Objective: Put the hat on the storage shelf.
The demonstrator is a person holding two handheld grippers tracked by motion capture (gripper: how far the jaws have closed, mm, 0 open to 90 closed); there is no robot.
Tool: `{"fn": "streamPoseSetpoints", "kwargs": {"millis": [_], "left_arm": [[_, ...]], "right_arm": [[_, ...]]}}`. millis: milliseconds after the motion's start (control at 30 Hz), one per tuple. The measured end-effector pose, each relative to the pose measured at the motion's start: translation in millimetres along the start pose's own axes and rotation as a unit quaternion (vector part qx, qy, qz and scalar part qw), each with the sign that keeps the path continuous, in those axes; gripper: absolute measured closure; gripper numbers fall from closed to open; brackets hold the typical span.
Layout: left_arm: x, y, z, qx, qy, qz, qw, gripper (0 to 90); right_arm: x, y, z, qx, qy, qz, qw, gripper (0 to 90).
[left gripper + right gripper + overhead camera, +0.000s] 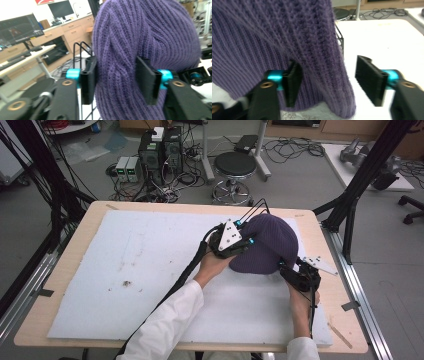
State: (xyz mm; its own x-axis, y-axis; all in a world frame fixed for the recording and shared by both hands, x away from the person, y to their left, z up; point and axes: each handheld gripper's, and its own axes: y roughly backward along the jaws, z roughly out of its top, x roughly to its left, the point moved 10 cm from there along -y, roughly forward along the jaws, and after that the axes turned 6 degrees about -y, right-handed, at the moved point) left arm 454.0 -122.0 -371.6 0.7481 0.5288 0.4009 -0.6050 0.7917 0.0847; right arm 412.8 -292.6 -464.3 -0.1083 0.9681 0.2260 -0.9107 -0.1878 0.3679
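Observation:
A purple knitted hat [270,242] stands domed at the back right of the white mat [125,270]. My left gripper [247,240] is at its left side. In the left gripper view, a thick fold of the hat [140,32] fills the space between my left gripper's [116,80] jaws and touches both pads without looking squeezed. My right gripper [290,270] is at the hat's near right hem. In the right gripper view, the hem of the hat [262,37] rests against one pad of my right gripper [329,80], while the other pad stands clear of it.
The mat covers a wooden table [65,285] with black frame posts at both sides. A black wire stand [80,50] shows beside the hat. On the floor beyond the table are a round stool [235,165], computer boxes [160,150] and cables.

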Motion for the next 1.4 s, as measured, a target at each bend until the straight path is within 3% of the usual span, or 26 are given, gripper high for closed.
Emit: {"fn": "streamPoseSetpoints", "kwargs": {"millis": [267,400,567,867,933,1067,1133,1233,1400], "left_arm": [[-3.3,3.4,-6.2,-0.014,0.068,-0.008,0.9976,35.4],[-3.6,7.6,-5.9,-0.019,0.079,-0.009,0.9966,32.2],[-3.0,21.6,1.0,-0.032,0.097,-0.015,0.9947,29.0],[3.8,49.9,13.0,-0.054,0.098,-0.005,0.9937,25.2],[7.1,58.2,14.4,-0.056,0.095,0.001,0.9939,25.3],[20.9,82.4,12.0,-0.057,0.094,0.027,0.9936,25.3],[24.2,86.9,10.2,-0.055,0.093,0.034,0.9935,25.2],[37.7,106.2,4.1,-0.058,0.103,0.055,0.9914,24.9],[48.8,123.5,-1.5,-0.063,0.104,0.075,0.9897,24.6]], "right_arm": [[5.2,14.2,11.8,-0.038,-0.02,0.015,0.999,17.0],[8.4,18.9,15.6,-0.052,-0.021,0.017,0.9982,12.2],[11.4,33.4,25.8,-0.094,-0.03,0.02,0.9949,10.4],[15.3,55.7,37.5,-0.152,-0.05,0.017,0.987,10.3],[16.1,57.3,38.0,-0.155,-0.05,0.018,0.9864,10.3],[20.5,63.3,38.3,-0.171,-0.053,0.017,0.9836,10.4],[21.0,64.1,37.9,-0.173,-0.052,0.016,0.9833,10.4],[21.4,68.3,36.1,-0.18,-0.054,0.008,0.9821,10.4],[19.7,73.4,36.2,-0.194,-0.053,-0.001,0.9796,10.4]]}}
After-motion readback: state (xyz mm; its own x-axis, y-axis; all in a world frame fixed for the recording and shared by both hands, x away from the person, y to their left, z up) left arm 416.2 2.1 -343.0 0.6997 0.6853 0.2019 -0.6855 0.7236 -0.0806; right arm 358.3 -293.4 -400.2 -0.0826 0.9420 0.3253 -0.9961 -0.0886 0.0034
